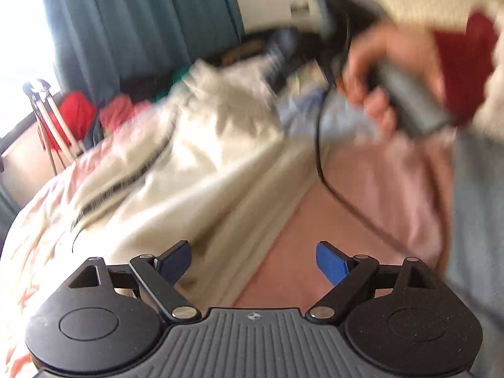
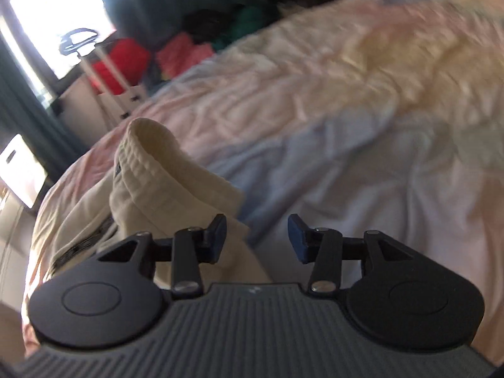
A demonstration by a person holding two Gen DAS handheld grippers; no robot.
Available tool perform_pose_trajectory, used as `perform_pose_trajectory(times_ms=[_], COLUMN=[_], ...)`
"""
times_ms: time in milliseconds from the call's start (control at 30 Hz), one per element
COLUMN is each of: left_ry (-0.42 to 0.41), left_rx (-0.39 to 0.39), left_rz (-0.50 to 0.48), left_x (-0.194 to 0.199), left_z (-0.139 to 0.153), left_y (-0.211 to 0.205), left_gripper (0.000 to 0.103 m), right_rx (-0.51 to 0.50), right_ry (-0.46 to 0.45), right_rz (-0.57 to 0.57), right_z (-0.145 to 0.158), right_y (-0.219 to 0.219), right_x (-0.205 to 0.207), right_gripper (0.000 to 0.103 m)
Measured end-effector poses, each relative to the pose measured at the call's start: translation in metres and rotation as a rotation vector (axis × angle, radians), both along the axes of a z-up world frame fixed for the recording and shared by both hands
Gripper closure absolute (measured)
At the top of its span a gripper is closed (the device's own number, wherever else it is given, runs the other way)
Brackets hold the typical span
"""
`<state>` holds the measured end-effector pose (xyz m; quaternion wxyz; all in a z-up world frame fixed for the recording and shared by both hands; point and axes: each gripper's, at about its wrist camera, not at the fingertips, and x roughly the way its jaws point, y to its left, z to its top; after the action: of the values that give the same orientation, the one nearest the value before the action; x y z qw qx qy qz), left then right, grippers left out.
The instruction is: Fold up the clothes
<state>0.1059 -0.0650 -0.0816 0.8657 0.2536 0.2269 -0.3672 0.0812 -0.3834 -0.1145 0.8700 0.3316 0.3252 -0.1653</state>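
- At far left, a bright window (image 1: pixel 19 47) with teal curtains (image 1: pixel 132 22) lights the room; below it a white rack (image 1: pixel 50 119) stands next to red and pink clothes (image 1: pixel 94 113) heaped past the end of the bed.
- The cream garment (image 1: pixel 189 170), the thing to be folded, lies crumpled on the pink bedsheet (image 1: pixel 283 271), with a dark zip running down it. It looks not yet spread flat, so folding seems at an early stage.
- The left gripper (image 1: pixel 253 263) hovers low over the garment's near edge and the bare sheet, its blue fingers (image 1: pixel 330 263) wide apart and holding nothing, probably placed to take a hem.
- In the right wrist view, the garment's ribbed cuff or waistband (image 2: pixel 151 154) rises in a loop just ahead of the right gripper (image 2: pixel 257 239), whose fingers are also apart and empty, the left one above the cloth.
- At right in the left view, the person's hand (image 1: pixel 387 72) grips the other tool's handle; its black cable (image 1: pixel 321 157) hangs across the bed and could snag the fabric.
- Both views are motion-blurred, so fine detail is unclear.
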Motion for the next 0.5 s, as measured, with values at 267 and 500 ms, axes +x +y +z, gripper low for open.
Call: perform_pose_trajectory(times_ms=[267,500], left_ry=[-0.19,-0.166], left_rx=[-0.028,0.1], left_rz=[0.212,0.318], left_x=[-0.005,-0.022], left_z=[0.008,-0.041], left_y=[0.008,-0.014], left_gripper=[0.011,0.011], right_rx=[0.219,0.228], right_ry=[-0.067,-0.109], right_rz=[0.025,0.176], right_z=[-0.014,-0.009], right_y=[-0.011,0.009], right_x=[-0.001,0.022], right_gripper=[0.043,0.022])
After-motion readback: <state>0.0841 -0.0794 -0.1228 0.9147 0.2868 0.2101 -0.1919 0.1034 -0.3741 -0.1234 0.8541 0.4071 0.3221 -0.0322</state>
